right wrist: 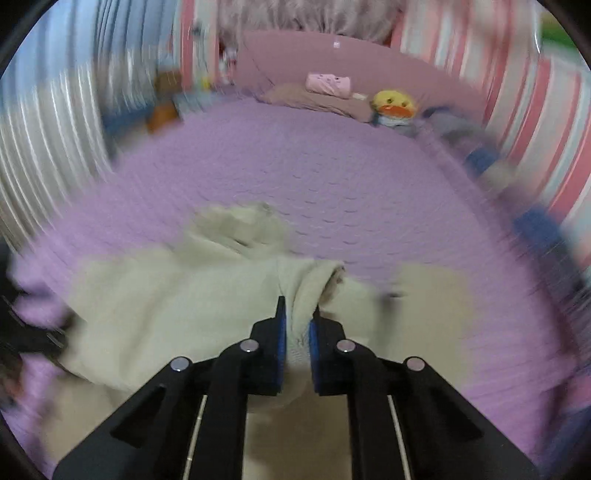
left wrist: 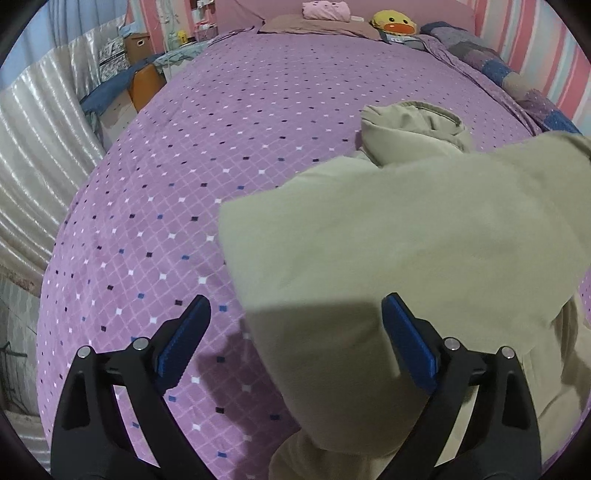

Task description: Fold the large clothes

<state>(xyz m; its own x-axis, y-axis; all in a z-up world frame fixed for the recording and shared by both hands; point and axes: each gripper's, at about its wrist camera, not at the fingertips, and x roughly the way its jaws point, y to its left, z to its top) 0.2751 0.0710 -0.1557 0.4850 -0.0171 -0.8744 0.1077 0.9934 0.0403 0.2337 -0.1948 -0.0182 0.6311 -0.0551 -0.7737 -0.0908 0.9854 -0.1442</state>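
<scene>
Garment: a large beige hooded garment lies on the near right part of the bed, its hood bunched at the far end.
Bed: purple cover with small diamonds; the left and far stretches lie bare and open.
Left tongs: blue pads wide apart, hovering over the garment's near left edge, one pad above the cover, one above the cloth, gripping nothing.
Right tongs: pressed together on a raised fold of the garment; this view is blurred.
Bed edges: curtains along the left, striped wall on the right.
Far end: pillows and a yellow duck toy.
</scene>
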